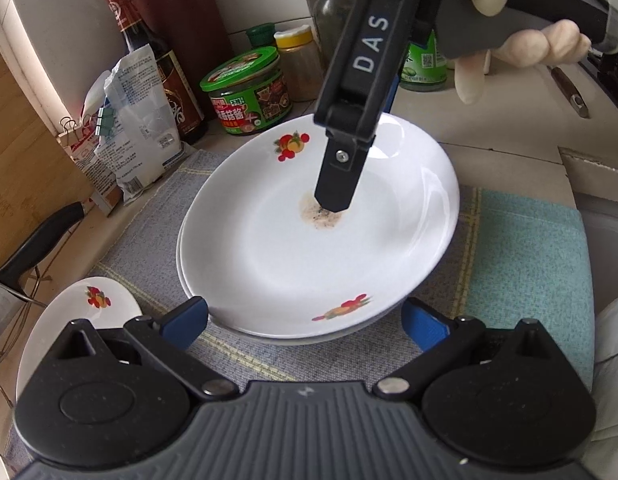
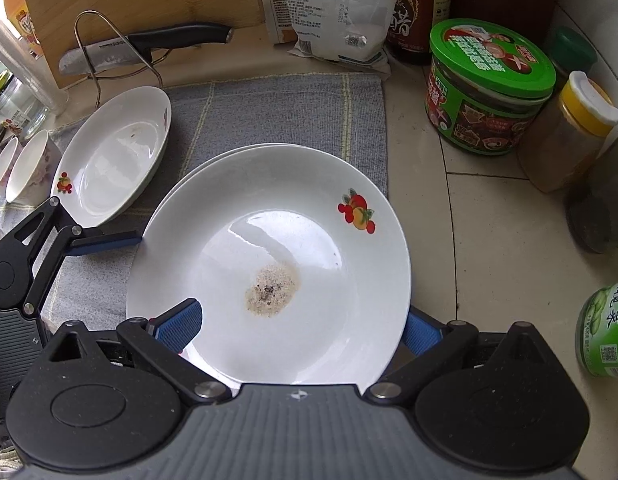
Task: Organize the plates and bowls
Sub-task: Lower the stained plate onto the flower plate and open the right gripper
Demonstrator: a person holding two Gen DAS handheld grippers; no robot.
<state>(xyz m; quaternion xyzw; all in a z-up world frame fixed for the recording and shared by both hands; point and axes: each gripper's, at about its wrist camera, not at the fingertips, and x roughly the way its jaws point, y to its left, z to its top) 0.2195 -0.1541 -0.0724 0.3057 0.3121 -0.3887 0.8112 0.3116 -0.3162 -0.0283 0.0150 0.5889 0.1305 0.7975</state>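
On the grey mat (image 2: 277, 112), stacked plates (image 2: 309, 208) sit between the open right gripper (image 2: 301, 326).

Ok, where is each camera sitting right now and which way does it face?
Left wrist: on the left tongs, low, facing across the top plate toward the green-lidded jar; shows its fingertips, the right tongs, a gloved hand.
Right wrist: on the right tongs, looking down into that plate; shows its fingertips, the left tongs at left.
Shared: plate, jar, both tongs.
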